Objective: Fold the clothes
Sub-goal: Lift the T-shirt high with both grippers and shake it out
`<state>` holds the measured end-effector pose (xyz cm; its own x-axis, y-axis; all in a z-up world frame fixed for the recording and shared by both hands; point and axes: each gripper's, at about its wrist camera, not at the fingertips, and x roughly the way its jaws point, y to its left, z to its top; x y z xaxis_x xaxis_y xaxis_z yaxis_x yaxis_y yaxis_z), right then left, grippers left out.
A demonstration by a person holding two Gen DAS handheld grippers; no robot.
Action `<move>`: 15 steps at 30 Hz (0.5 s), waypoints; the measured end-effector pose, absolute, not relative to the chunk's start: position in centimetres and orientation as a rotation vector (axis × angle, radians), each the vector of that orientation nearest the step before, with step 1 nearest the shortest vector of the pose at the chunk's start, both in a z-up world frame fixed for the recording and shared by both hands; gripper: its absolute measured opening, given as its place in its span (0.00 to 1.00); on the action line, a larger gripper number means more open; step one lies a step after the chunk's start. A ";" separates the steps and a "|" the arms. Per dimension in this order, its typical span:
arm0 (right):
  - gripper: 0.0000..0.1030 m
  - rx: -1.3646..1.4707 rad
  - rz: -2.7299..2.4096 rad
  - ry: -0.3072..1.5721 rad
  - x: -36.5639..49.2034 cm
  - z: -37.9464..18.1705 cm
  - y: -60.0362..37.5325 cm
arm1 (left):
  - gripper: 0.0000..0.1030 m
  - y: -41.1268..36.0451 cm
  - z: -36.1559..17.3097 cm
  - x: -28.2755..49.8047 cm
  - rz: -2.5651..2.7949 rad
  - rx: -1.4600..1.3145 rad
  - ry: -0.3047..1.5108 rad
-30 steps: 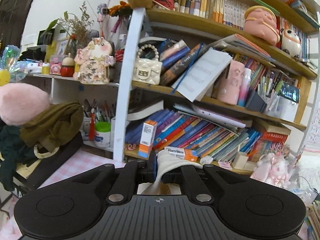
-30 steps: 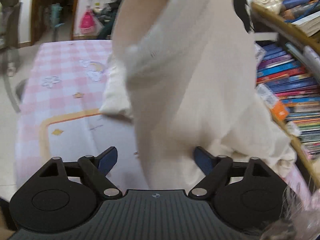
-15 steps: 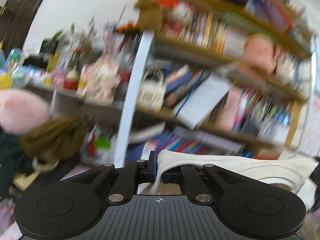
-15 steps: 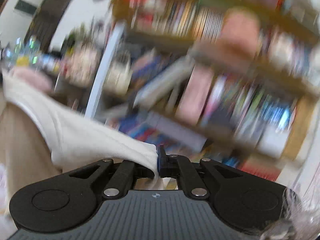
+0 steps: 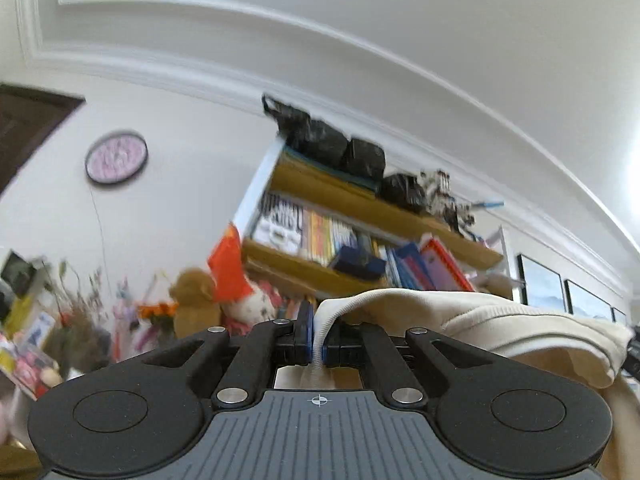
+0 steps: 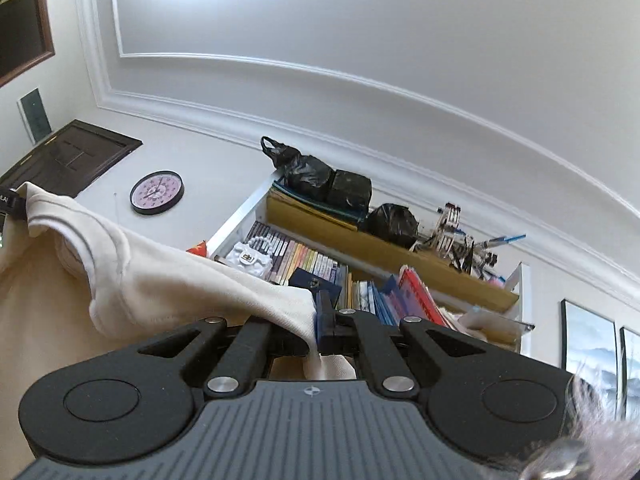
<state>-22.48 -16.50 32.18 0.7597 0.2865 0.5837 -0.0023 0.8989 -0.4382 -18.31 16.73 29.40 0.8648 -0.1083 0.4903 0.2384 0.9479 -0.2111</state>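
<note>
A: Item one, the cream-white knit cotton garment (image 5: pixel 480 320). Location?

B: Held in the air between the two tools, stretched across in front of the tall wooden bookshelf crammed with books (image 6: pixel 360 256). No table surface shows in either wrist view; both look up toward the white moulded ceiling (image 6: pixel 360 40).

A: Item two, the left gripper (image 5: pixel 318 344). State?

B: Jaws together, pinching a ribbed edge of the garment. The cloth runs off to the right of that view.

A: Item three, the right gripper (image 6: pixel 314 336)?

B: Jaws together as well, clamped on a fold of the same garment, which trails away to the left, where the other tool's tip (image 6: pixel 8 204) holds its far corner.

A: Progress entry?

B: Early, by my reading. The garment is picked up at two points and spread out; no fold can be seen. Left to do: lay it flat, fold it, stack it.

A: Changes against the earlier frames?

B: A second ago the right gripper's jaws stood apart beside the hanging cloth, over a pink checked tablecloth; now they are shut on it. The left grip is unchanged. Both views have swung up from the lower shelves to the round pink wall clock (image 6: pixel 157 193) and the ceiling.
</note>
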 end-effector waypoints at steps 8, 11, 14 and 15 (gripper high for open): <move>0.03 -0.376 0.321 0.208 -6.3 21.4 -16.9 | 0.04 16.0 13.2 -1.9 -0.095 -0.265 0.336; 0.03 -0.335 0.345 0.473 -0.4 12.6 -16.8 | 0.04 15.3 6.7 2.4 -0.020 -0.206 0.499; 0.03 -0.289 0.359 0.621 4.0 5.9 -16.1 | 0.04 15.0 3.9 6.8 0.038 -0.191 0.594; 0.03 -0.277 0.360 0.643 5.5 4.9 -16.0 | 0.04 15.0 3.2 8.4 0.053 -0.191 0.619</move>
<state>5.51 -15.98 4.87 0.7420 0.2392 -0.6262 -0.4085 0.9021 -0.1394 8.41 14.97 3.22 0.8135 -0.0073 -0.5816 -0.1068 0.9810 -0.1618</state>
